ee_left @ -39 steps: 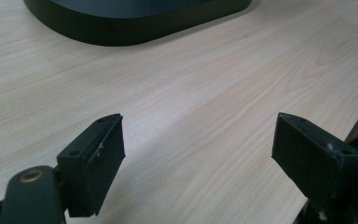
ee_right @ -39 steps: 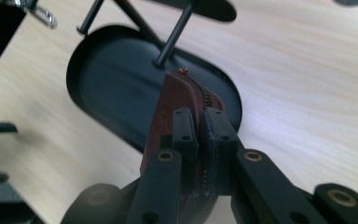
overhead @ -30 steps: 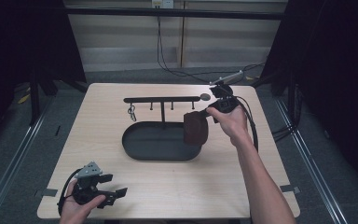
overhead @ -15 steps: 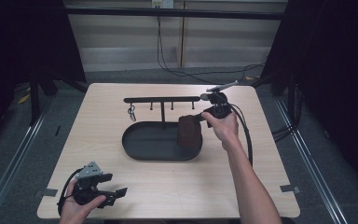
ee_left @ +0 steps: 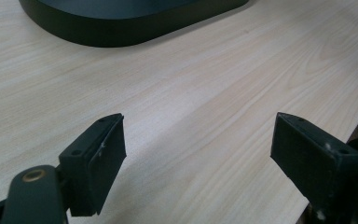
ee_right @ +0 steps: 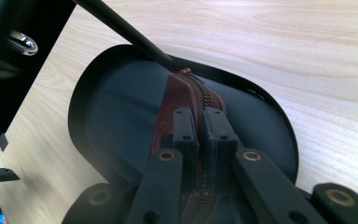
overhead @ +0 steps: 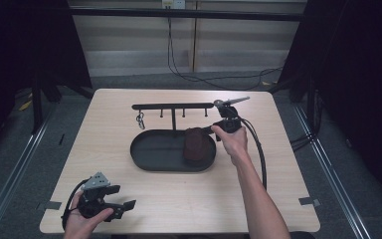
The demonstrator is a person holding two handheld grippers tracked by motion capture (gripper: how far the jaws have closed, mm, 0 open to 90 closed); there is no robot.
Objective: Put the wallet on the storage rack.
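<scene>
My right gripper (ee_right: 200, 122) is pinched on the zipper edge of the brown pouch (overhead: 195, 144), which sits at the right end of the dark oval tray (overhead: 149, 152), mid-frame in the high view. It looks soft, light and floppy, so I judge the stiff zipper seam the best hold. Since a second ago I have lowered the pouch leftward into the tray, while my left gripper (ee_left: 198, 158) stays spread wide, empty, at lower left.
</scene>
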